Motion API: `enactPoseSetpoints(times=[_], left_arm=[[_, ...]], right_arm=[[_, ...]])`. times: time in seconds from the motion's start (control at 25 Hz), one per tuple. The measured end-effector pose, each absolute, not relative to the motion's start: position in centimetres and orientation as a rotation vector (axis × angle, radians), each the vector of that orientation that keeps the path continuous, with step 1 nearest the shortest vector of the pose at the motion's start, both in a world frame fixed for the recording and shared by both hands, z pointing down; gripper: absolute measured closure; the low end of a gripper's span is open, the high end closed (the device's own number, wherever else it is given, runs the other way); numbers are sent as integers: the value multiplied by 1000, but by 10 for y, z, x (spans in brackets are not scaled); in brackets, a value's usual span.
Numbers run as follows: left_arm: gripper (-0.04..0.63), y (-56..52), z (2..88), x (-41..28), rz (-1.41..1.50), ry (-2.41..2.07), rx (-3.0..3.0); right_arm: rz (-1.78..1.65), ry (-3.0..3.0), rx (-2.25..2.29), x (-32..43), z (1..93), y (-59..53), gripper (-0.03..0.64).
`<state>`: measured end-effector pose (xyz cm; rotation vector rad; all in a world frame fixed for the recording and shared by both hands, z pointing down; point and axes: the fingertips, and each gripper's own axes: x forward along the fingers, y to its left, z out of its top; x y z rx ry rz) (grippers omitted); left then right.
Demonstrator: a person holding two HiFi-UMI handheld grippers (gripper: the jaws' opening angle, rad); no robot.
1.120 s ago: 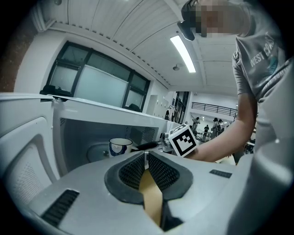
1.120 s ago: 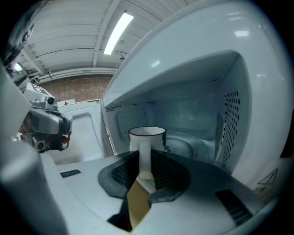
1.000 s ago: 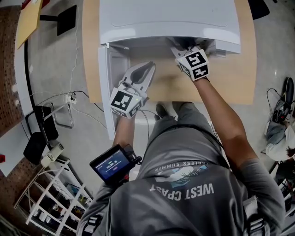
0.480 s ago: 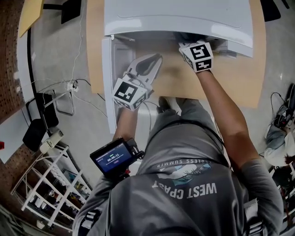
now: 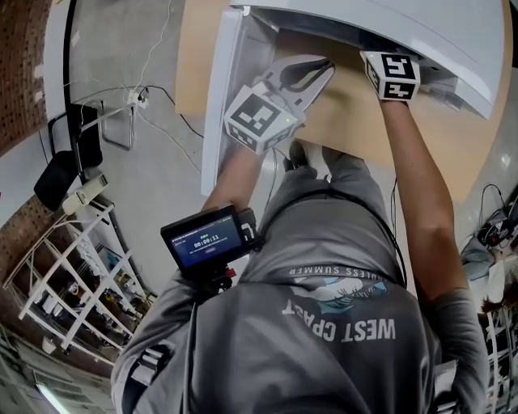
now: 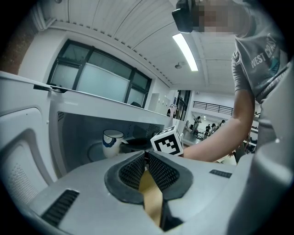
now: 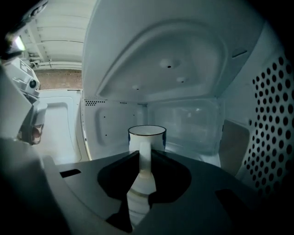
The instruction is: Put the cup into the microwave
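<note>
Head view: the left tongs hover over the desk, just outside the open microwave.

Left gripper view: their jaws meet, empty. The cup stands inside the microwave.

Right gripper view: the right tongs, inside the microwave, narrowly pinch the cup's handle.

My microwave sits in an open lab hall: ceiling strip light up top, brick wall and wire rack at left.
</note>
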<state>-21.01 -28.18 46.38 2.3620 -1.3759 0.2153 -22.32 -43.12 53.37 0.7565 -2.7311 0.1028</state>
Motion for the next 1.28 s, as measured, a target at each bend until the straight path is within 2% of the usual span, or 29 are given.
enactPoseSetpoints(times=[0.32,0.4,0.48,1.0,1.12,1.2,1.28], left_arm=[[572,-284,459,-208,205,-1372,2380],[572,-283,460,-207,208,-1364,2386],[572,-281,461,-205,213,-1356,2392],[572,-270,442,-198,199,-1361,2456],[572,-266,440,-199,198,-1358,2472],[572,-262,440,-200,199,-1356,2481],[572,-257,438,-197,201,-1352,2491]], right_arm=[[124,-2722,740,-221,535,-431,542],[139,-2728,730,-221,535,-429,493],[160,-2725,732,-218,537,-426,476],[214,-2725,750,-196,530,-402,476],[224,-2735,733,-196,526,-397,489],[228,-2742,723,-197,524,-392,540],[228,-2746,718,-194,521,-386,561]])
